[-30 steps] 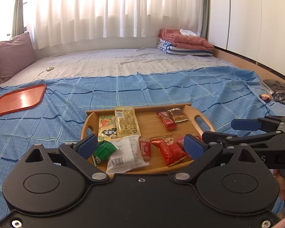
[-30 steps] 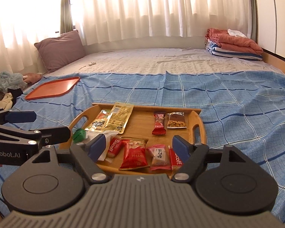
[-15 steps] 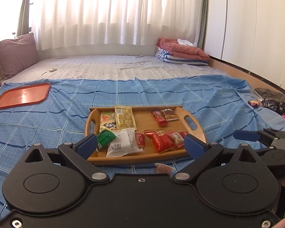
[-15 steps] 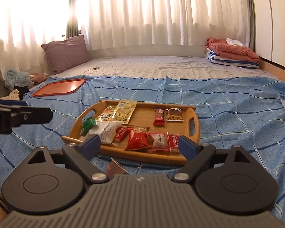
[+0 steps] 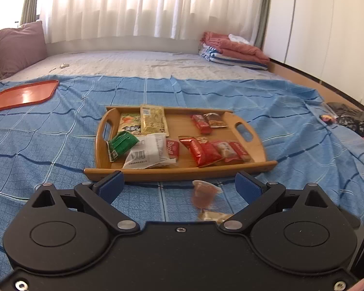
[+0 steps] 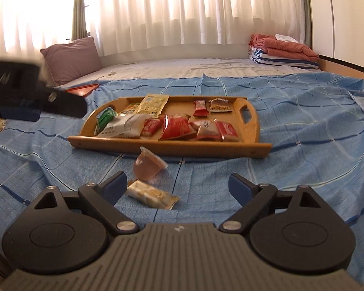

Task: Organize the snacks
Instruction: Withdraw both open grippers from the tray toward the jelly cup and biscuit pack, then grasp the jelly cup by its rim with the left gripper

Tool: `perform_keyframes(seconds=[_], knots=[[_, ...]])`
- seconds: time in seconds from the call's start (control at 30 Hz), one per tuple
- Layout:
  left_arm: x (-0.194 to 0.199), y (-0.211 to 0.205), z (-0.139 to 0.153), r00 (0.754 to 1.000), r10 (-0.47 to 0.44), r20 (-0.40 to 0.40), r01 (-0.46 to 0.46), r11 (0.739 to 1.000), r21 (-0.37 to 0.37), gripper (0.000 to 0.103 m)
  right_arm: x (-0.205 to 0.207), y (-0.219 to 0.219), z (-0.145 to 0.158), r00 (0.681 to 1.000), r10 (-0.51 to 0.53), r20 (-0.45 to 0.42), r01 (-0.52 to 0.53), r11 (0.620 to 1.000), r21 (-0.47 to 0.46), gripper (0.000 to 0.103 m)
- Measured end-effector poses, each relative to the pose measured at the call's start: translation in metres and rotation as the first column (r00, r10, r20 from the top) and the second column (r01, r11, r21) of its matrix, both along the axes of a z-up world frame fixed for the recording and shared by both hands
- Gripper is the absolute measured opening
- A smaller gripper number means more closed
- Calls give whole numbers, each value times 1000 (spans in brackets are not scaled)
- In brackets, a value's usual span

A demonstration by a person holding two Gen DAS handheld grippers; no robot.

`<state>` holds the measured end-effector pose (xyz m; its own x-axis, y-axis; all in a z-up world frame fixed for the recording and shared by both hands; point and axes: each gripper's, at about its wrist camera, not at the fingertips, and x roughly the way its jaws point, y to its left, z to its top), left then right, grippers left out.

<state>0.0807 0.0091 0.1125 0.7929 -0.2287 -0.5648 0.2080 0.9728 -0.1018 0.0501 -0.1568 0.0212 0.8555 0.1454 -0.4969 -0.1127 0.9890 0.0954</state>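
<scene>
Most of the snacks already lie in the wooden tray (image 6: pixel 251 145), which sits on the blue checked sheet (image 6: pixel 303 126) toward the near edge of the bed; two are still out on the sheet, just in front of the tray's near rim: a small jelly cup (image 6: pixel 148 163) tipped on its side and a flat tan wafer packet (image 6: pixel 151 194) beside it, nearer me.

The right gripper (image 6: pixel 174 186) has its jaws spread wide with nothing in them, the packet lying close to its left finger; the left gripper (image 5: pixel 179 183) is likewise wide apart and holds nothing, the cup showing between its fingers but untouched.

What worries me is the cup; it looks round and slick, so I would guess that a pinch across its tapered wall squirts it away over the soft sheet, or crushes the lid. The packet lies flat on cloth; fingers coming in shallow could snag a fold and drag the sheet, shifting the tray. Both grippers converge on one small patch, so they may knock each other.
</scene>
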Motion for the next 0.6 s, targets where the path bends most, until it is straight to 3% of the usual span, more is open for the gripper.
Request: perform_keyframes(seconds=[0.27,0.5,0.6], knots=[[39,-1,-20,994,-53,-92,52,999,-13,97,8,32,-35,997,-81,-1,81,996,42,93],[72,-13,-43,963,-125,-237,112,992,-66,75,9,39,-40,997,-83,4,83,996,26,90],[87,-25,-52,945,-162,-283,146,986,-78,73,9,38,-41,997,-79,-2,79,996,33,90]])
